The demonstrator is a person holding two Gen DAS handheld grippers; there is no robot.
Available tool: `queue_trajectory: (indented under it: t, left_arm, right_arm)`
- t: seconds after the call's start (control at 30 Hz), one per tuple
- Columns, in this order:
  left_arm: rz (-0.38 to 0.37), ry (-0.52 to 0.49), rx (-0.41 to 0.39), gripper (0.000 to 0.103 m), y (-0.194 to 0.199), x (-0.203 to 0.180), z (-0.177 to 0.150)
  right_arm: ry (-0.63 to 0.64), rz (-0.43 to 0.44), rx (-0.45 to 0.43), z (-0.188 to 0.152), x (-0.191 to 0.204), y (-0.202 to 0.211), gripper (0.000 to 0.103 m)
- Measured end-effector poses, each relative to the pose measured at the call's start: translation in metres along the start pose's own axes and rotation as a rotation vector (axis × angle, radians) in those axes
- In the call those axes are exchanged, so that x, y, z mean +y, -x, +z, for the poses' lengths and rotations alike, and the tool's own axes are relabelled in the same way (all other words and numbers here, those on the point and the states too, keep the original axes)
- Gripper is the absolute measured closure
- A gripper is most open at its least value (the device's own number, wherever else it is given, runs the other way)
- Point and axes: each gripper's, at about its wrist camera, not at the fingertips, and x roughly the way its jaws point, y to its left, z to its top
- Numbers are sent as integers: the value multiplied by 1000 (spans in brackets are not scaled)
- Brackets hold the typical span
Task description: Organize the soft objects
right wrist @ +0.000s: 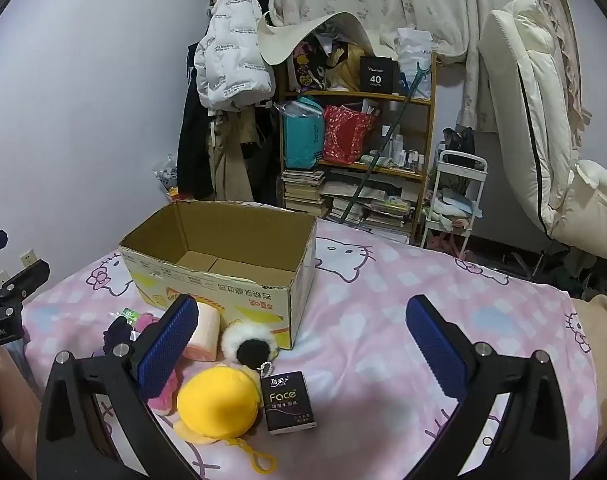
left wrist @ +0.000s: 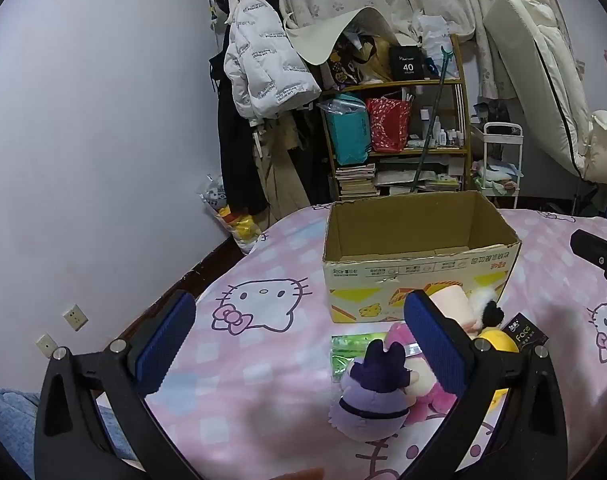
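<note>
Here I see both tools above the bed point(right wrist: 383, 320), which has a pink sheet with cat faces. My left tool point(left wrist: 299, 336) has its two blue pads wide apart, and nothing is between them except bare sheet. My right tool point(right wrist: 301, 340) is also spread wide and it holds nothing.

An open cardboard box point(right wrist: 223, 248) stands on the bed, nearer to the far edge, and I see nothing inside it. The soft things lie in a small group on the sheet just in front of the box, on the side toward me. A yellow plush point(right wrist: 219, 400) with a yellow clip is the nearest one in the right view, and a dark tissue pack point(right wrist: 289, 402) lies just beside it. A fluffy white and black pompom point(right wrist: 249, 344) touches the front wall of the box near its corner. A pink roll-shaped toy point(right wrist: 203, 332) leans against the same wall. A purple plush point(left wrist: 369, 400) sits upright beside a pink plush point(left wrist: 423, 396), and a green packet point(left wrist: 351, 350) lies flat just behind them.

In the left view the purple plush is close to the right pad of my left tool, but they are not touching. Beyond the far edge of the bed stand a shelf point(left wrist: 423, 120) full of bags and books, and a white jacket point(left wrist: 259, 52) hanging near the wall.
</note>
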Motion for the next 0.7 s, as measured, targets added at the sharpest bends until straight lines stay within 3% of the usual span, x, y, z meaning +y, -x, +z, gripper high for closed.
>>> queue_trajectory:
  t: [0.7]
  left_arm:
    - [1, 6, -4, 0, -2, 2, -3]
  right_arm:
    - [-5, 2, -6, 1, -2, 0, 0]
